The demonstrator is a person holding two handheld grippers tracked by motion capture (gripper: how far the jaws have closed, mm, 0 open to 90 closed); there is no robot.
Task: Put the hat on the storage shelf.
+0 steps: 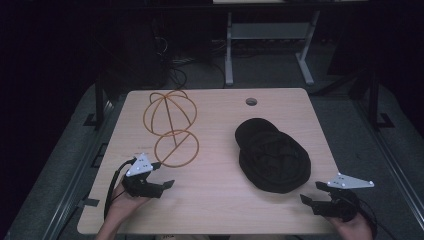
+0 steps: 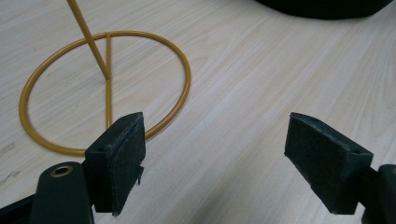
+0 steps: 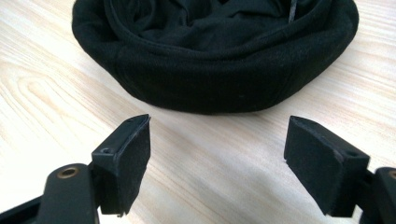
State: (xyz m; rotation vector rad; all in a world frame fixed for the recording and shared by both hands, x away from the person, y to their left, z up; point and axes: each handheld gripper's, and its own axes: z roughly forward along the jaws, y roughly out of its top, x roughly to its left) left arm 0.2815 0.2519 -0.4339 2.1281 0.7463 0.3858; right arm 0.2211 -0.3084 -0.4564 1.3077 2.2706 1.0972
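Both hands sit low at the near edge of the bench point(image 1: 220, 210), palms cupping their tools. Left hand-held gripper point(image 1: 159, 176) points right and slightly forward, jaws spread wide with nothing between them, just short of the round base of the orange wire hat stand point(image 1: 172, 131). Right hand-held gripper point(image 1: 311, 192) aims left toward the black cap point(image 1: 272, 155), jaws also wide apart and empty, close to the upturned cap's near rim but not touching it.
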